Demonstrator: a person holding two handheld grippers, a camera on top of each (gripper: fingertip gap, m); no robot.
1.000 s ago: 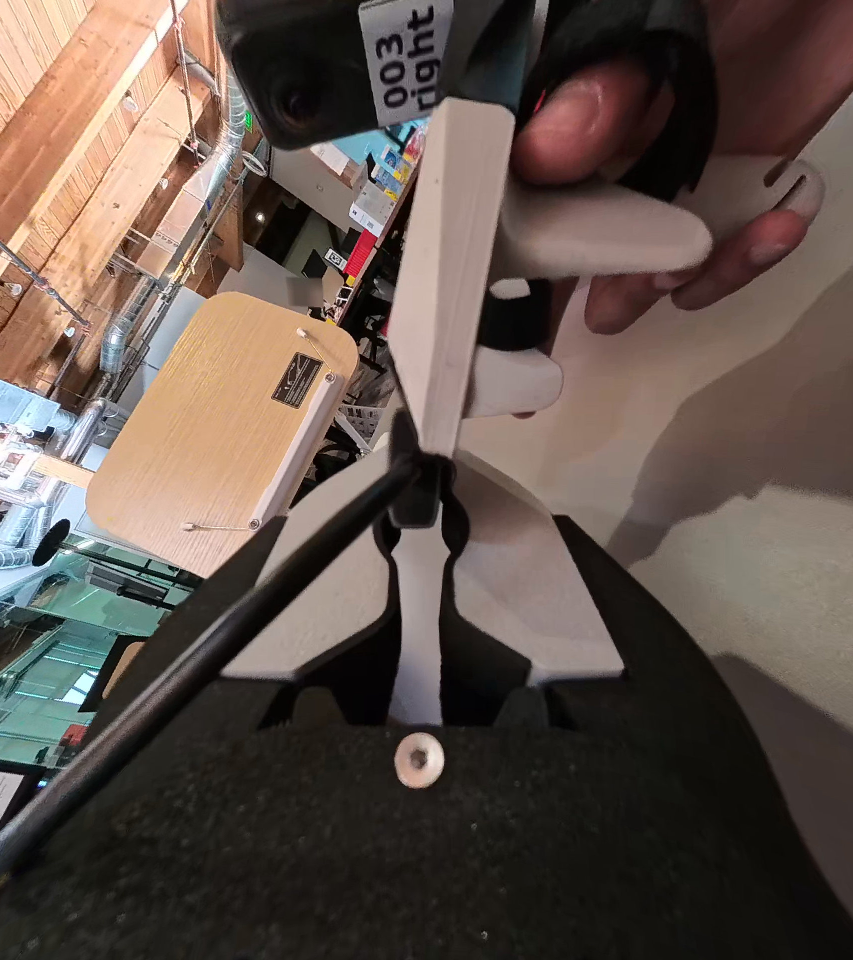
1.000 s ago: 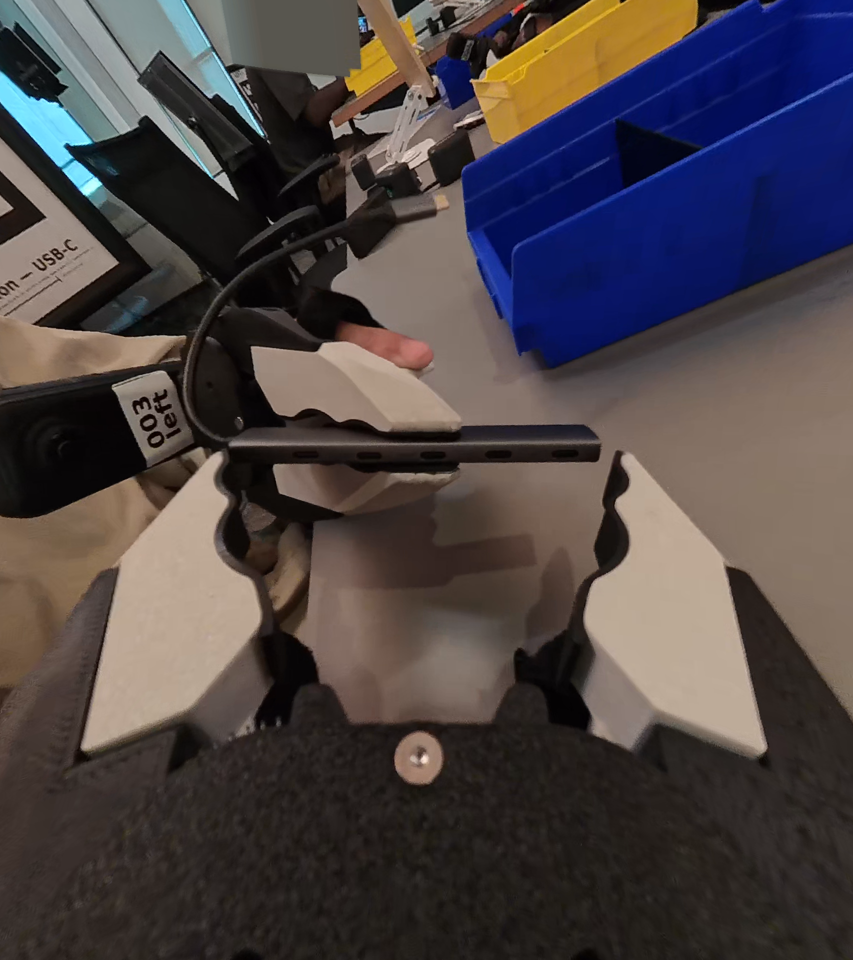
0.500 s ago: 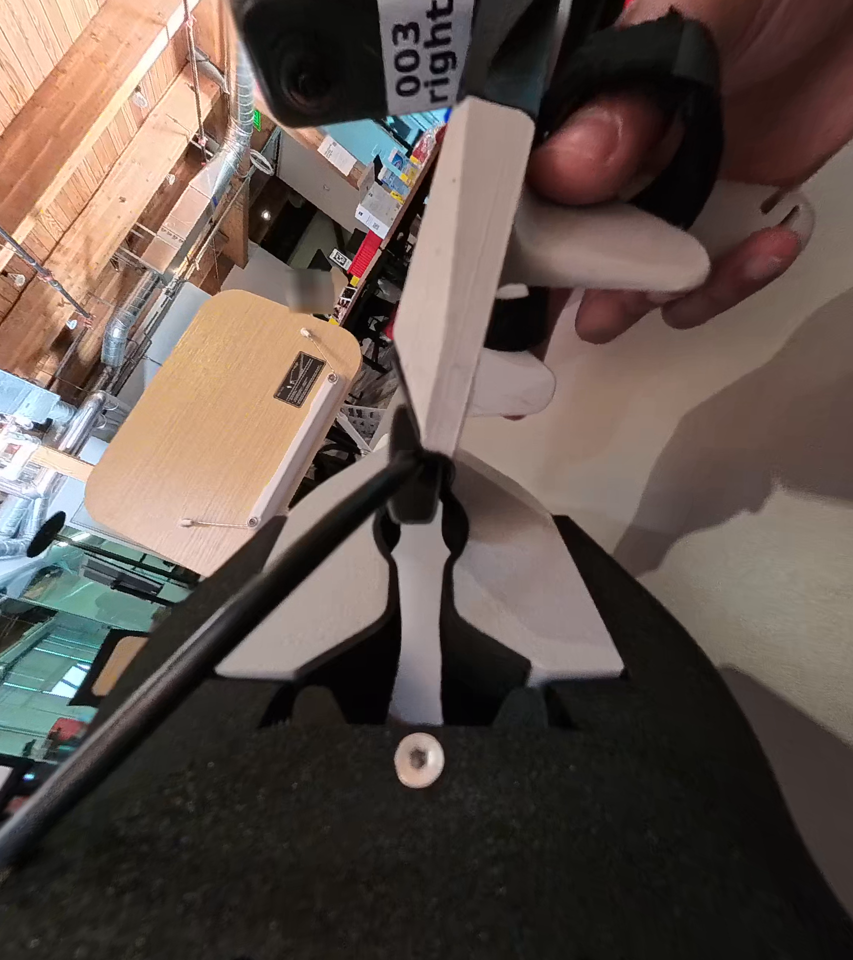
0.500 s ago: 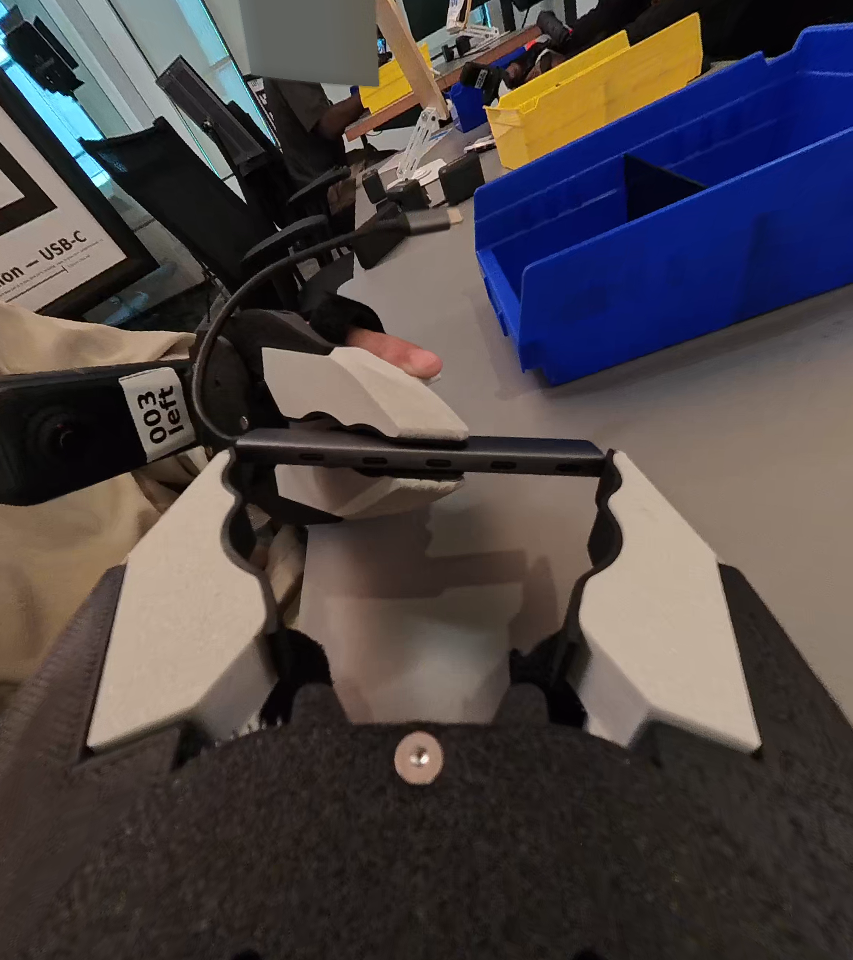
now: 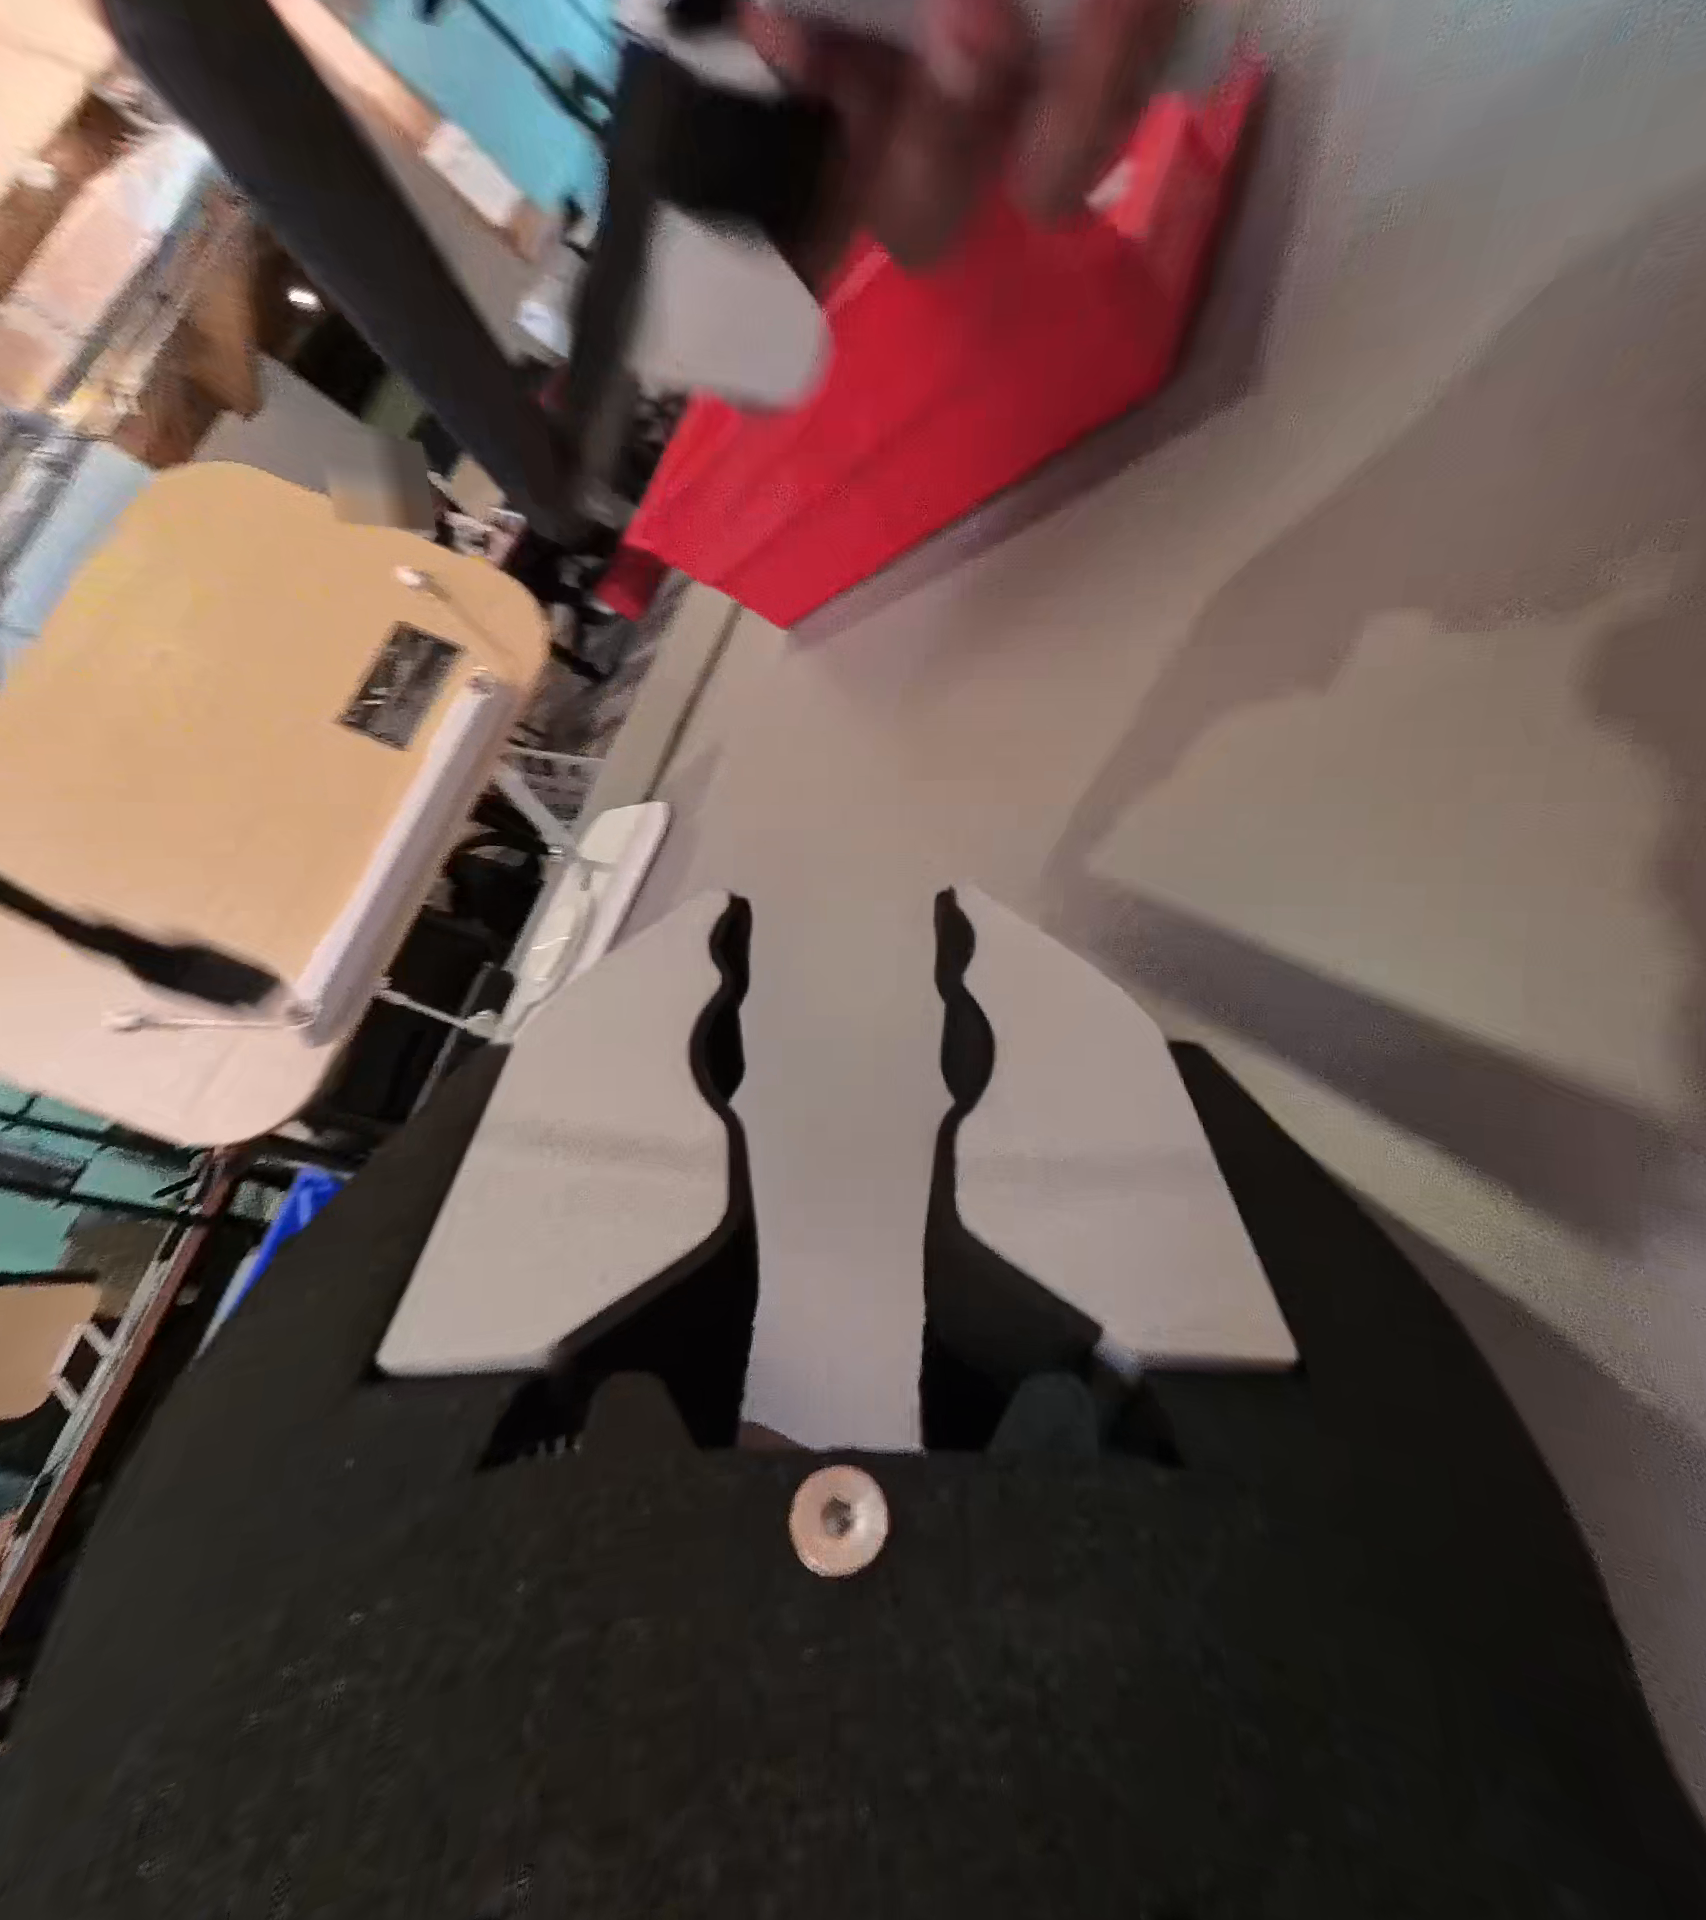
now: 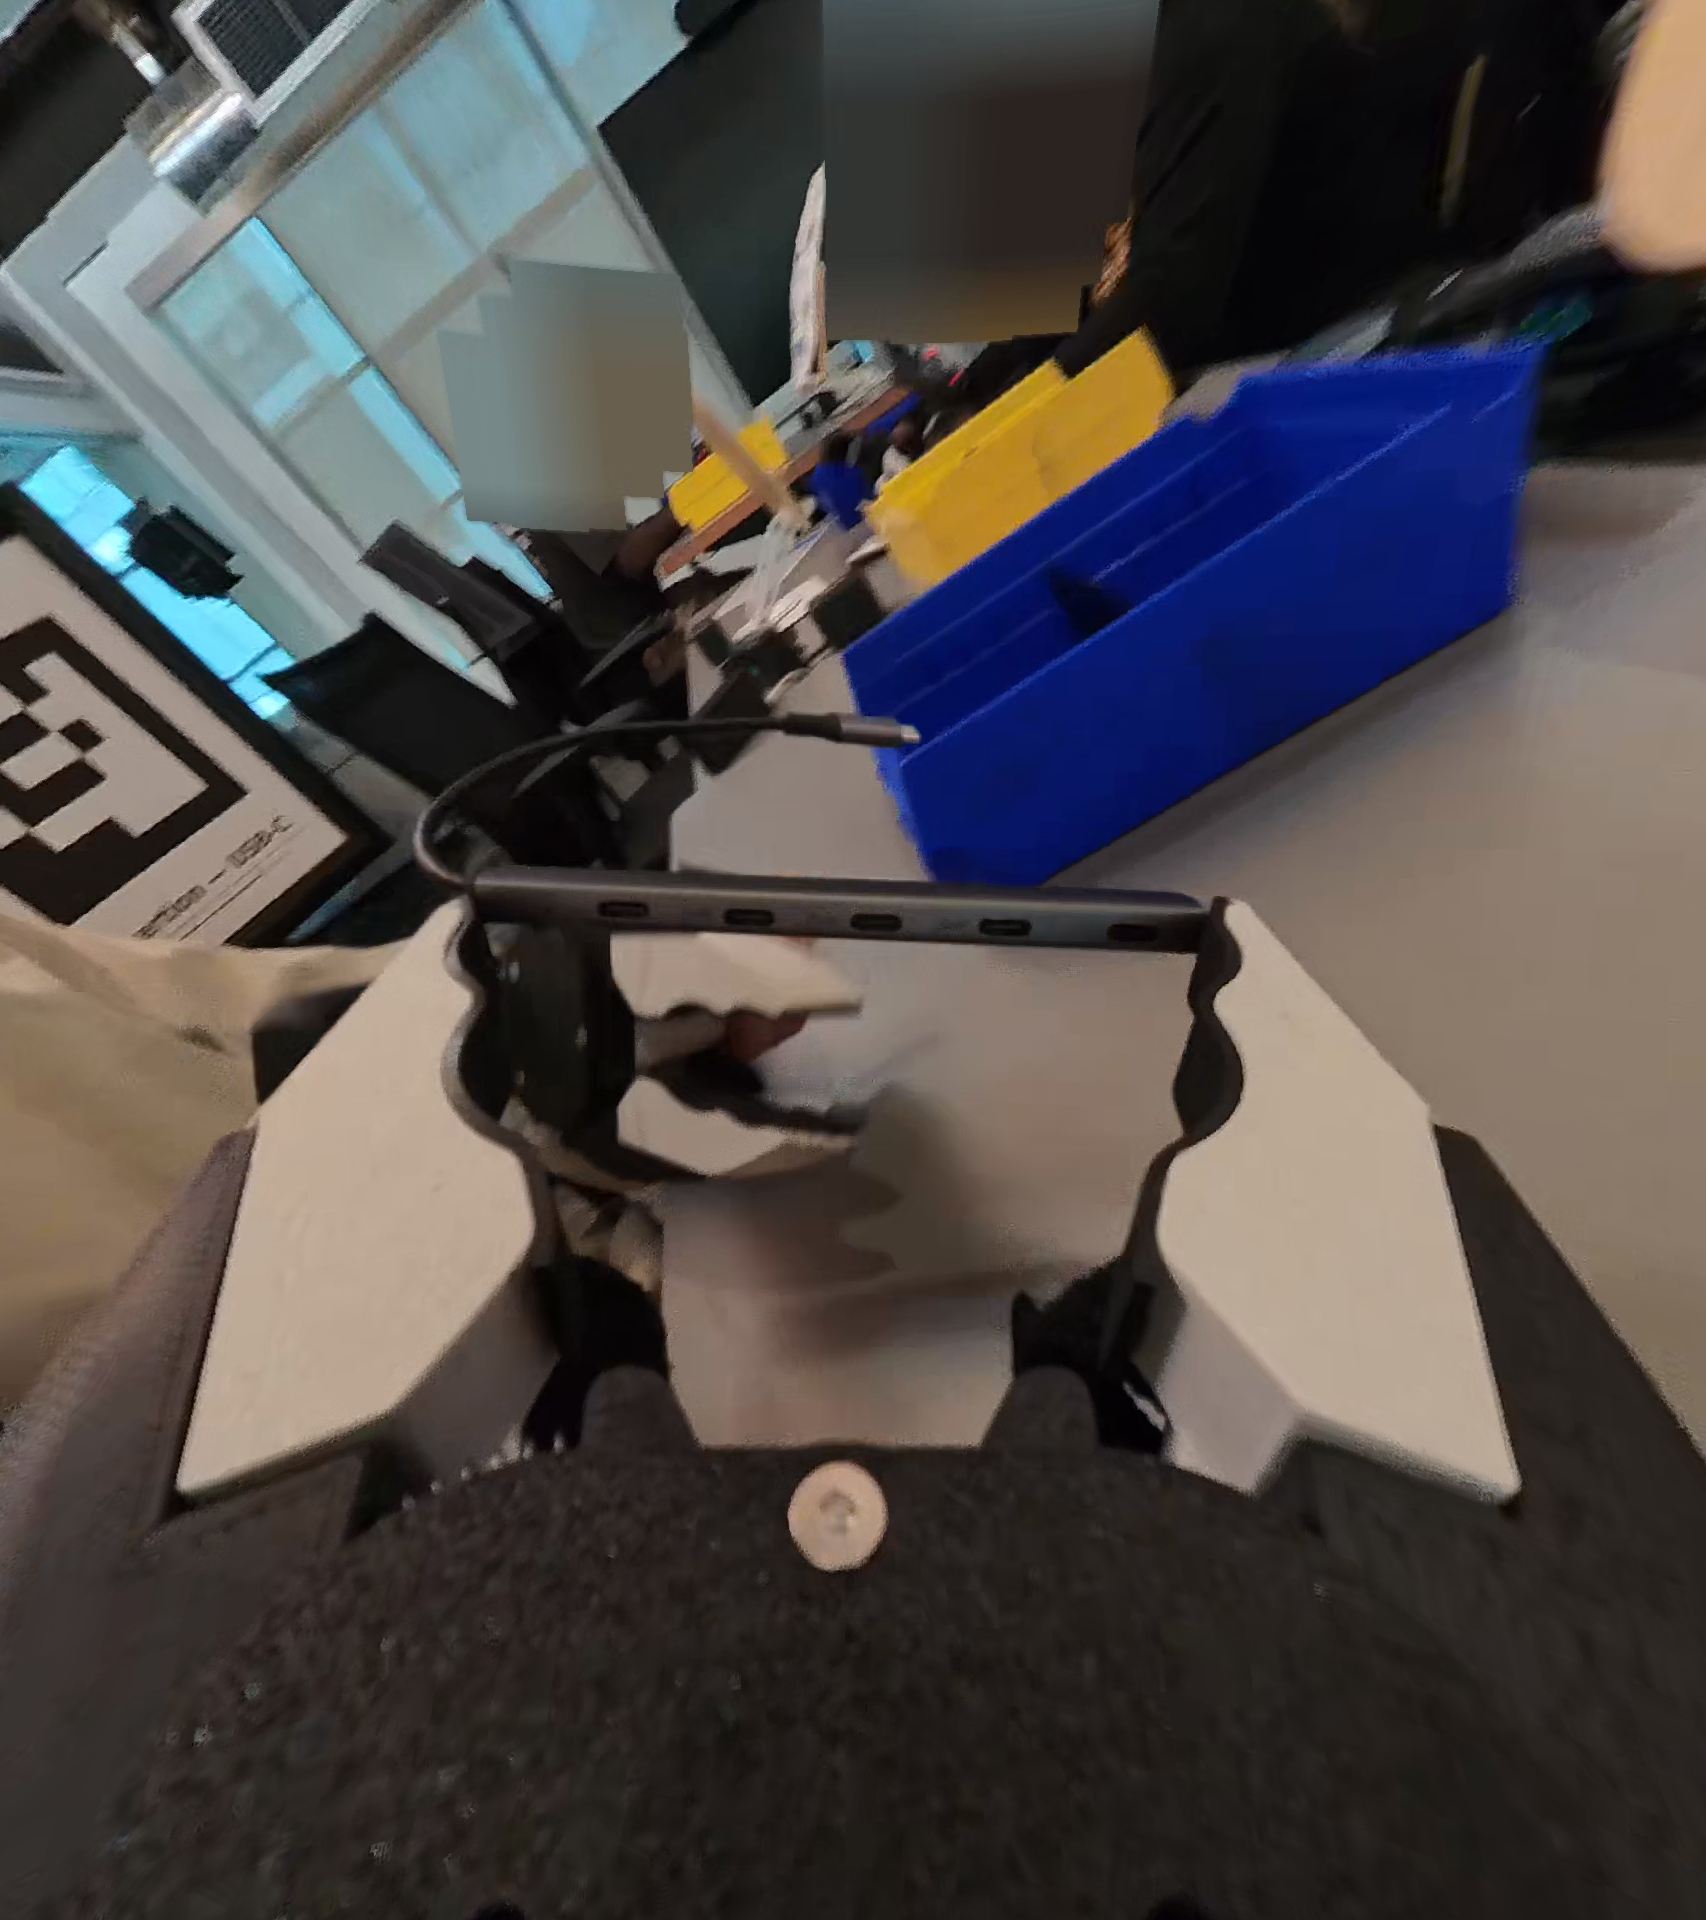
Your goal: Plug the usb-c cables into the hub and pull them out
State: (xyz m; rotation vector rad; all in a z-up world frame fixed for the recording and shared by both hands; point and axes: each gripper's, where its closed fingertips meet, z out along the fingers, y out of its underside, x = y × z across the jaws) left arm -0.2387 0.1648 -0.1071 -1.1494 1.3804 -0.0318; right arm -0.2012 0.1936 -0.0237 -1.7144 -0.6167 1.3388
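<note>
In the right wrist view my right gripper [image 6: 844, 920] is shut on the dark grey hub [image 6: 828, 914]. It holds the hub lengthwise, one pad on each end, above the grey table [image 6: 1451, 935]. The hub's row of ports faces the camera. Its short cable [image 6: 558, 758] curls up to a free plug [image 6: 859, 730]. My left gripper [image 6: 745, 1060] shows blurred just below the hub, apart from it. In the left wrist view my left gripper [image 5: 841, 925] is open with nothing between its fingers. A black cable with a plug end [image 5: 184, 971] hangs at the left.
A blue bin [image 6: 1192, 644] and a yellow bin [image 6: 1015, 468] stand behind the hub. A red bin [image 5: 932, 416] lies ahead in the left wrist view, with a white object [image 5: 610, 862] at the table edge. A framed marker board [image 6: 70, 748] stands at the left. About 10 cm separates my left fingertips from my right.
My left gripper opened, let go of the hub and dropped away below it. My right gripper's pads closed onto the hub's two ends and now carry it alone.
</note>
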